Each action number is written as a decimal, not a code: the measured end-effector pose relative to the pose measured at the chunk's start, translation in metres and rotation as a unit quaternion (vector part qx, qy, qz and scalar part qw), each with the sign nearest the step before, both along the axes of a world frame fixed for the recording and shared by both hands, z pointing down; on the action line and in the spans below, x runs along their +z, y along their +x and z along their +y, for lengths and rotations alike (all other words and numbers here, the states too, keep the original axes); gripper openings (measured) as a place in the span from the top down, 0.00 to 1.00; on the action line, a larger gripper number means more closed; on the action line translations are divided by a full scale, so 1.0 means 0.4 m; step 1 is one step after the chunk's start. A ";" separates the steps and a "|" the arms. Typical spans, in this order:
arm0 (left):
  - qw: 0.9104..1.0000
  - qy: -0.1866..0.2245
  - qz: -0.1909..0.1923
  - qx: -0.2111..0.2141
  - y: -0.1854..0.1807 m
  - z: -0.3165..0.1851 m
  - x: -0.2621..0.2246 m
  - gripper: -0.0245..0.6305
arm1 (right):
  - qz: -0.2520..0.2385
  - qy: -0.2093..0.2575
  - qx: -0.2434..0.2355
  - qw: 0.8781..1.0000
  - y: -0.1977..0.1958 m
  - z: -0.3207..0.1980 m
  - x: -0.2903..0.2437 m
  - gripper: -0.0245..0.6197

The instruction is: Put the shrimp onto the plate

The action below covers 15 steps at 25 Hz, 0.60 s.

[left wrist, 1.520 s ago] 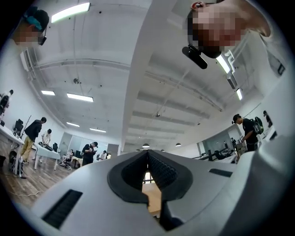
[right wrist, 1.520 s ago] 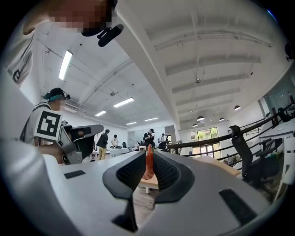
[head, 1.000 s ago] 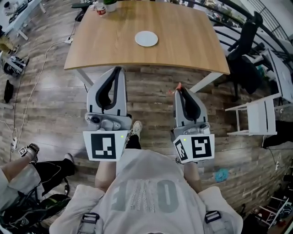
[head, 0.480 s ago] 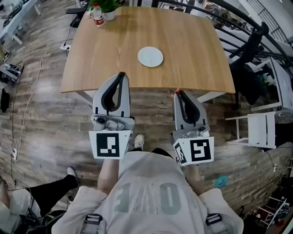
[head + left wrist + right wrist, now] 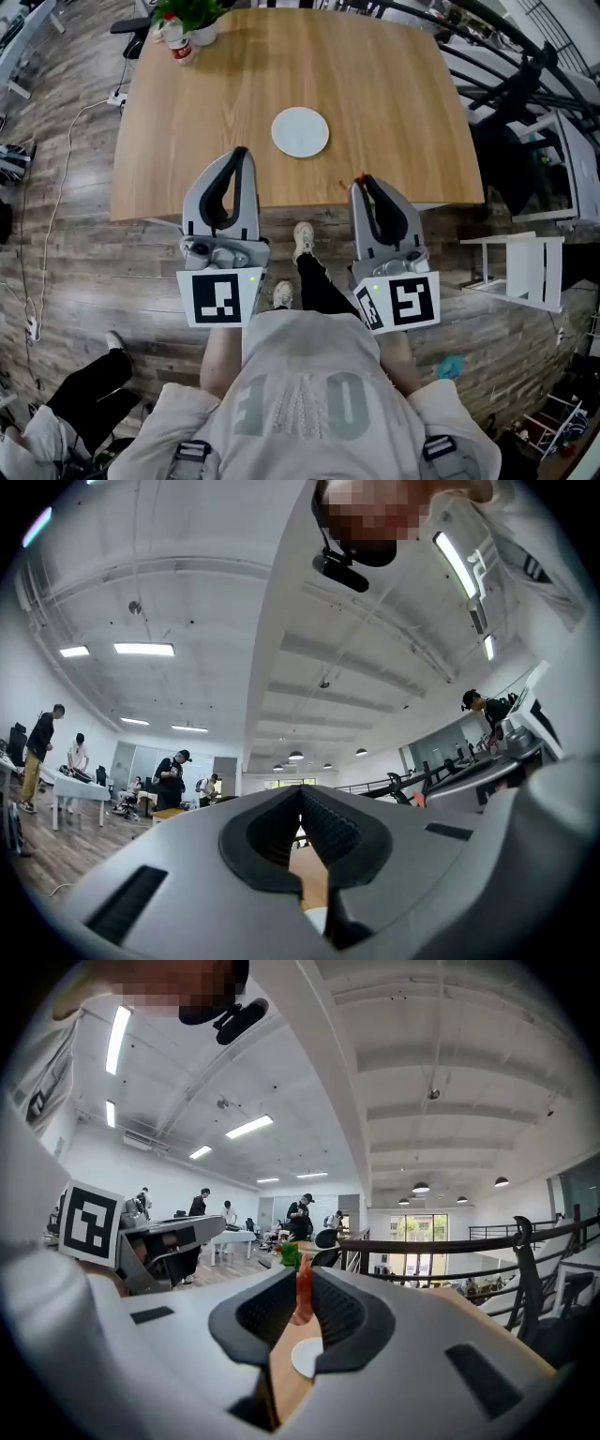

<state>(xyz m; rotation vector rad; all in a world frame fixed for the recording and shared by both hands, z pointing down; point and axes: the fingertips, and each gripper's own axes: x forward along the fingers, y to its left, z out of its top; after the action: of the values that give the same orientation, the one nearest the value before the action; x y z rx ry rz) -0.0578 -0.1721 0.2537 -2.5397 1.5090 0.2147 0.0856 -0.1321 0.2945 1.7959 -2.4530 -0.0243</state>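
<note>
Shrimp [image 5: 302, 1293] first: what does it look like?

Small, orange-red and glossy, a slim tapered piece. The right gripper [image 5: 367, 185] is clamped on it at the very fingertips.

Which way does it lie?

In the right gripper view its long axis runs up and down the picture, with the thin end poking out past the jaw tips. I cannot tell head from tail. In the head view it shows over the near strip of the counter [image 5: 403, 84]. It is apart from the plate [image 5: 300, 131], which sits farther in and to the left.

What else is around, biggest first?

The counter is pale wood. A black office chair [image 5: 517, 86] stands off its right side, and a white chair [image 5: 525, 267] is nearer, on the plank floor [image 5: 75, 234]. The plate is round and white. At the far left corner are a potted plant [image 5: 190, 14] and a bottle [image 5: 174, 42] with red on it. Between shrimp and plate lies only bare wood.

And the left gripper [image 5: 240, 156]?

Its jaws are together with nothing between them. It is level with the right one, its tip also over the counter's near strip.
</note>
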 end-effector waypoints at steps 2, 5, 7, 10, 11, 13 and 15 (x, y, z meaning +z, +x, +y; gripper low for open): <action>1.000 0.003 0.003 -0.005 0.016 -0.046 0.001 0.95 | 0.005 0.004 -0.011 1.000 0.013 -0.055 0.004 0.87; 1.000 0.005 -0.004 -0.014 0.045 -0.115 0.001 0.95 | 0.009 0.008 -0.018 1.000 0.054 -0.144 0.006 0.87; 1.000 0.011 -0.012 -0.019 0.054 -0.169 0.000 0.95 | 0.001 0.008 -0.023 1.000 0.077 -0.207 0.009 0.87; 0.999 0.021 -0.014 -0.031 0.053 -0.263 -0.010 0.95 | 0.000 0.003 -0.037 0.999 0.099 -0.305 0.022 0.87; 0.999 0.021 -0.014 -0.040 0.050 -0.296 -0.015 0.95 | 0.002 0.001 -0.041 0.999 0.107 -0.338 0.025 0.87; 0.998 0.020 -0.011 -0.060 0.046 -0.367 -0.028 0.95 | 0.002 -0.003 -0.043 0.999 0.130 -0.406 0.030 0.87; 0.997 0.027 -0.005 -0.073 0.053 -0.424 -0.045 0.95 | -0.004 -0.010 -0.044 0.999 0.153 -0.463 0.038 0.87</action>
<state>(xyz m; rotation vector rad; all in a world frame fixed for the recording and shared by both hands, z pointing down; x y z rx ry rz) -0.0367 -0.3419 0.2355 -2.3731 1.6547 0.2194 0.1469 -0.3174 0.3098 1.6816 -2.5277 -0.0009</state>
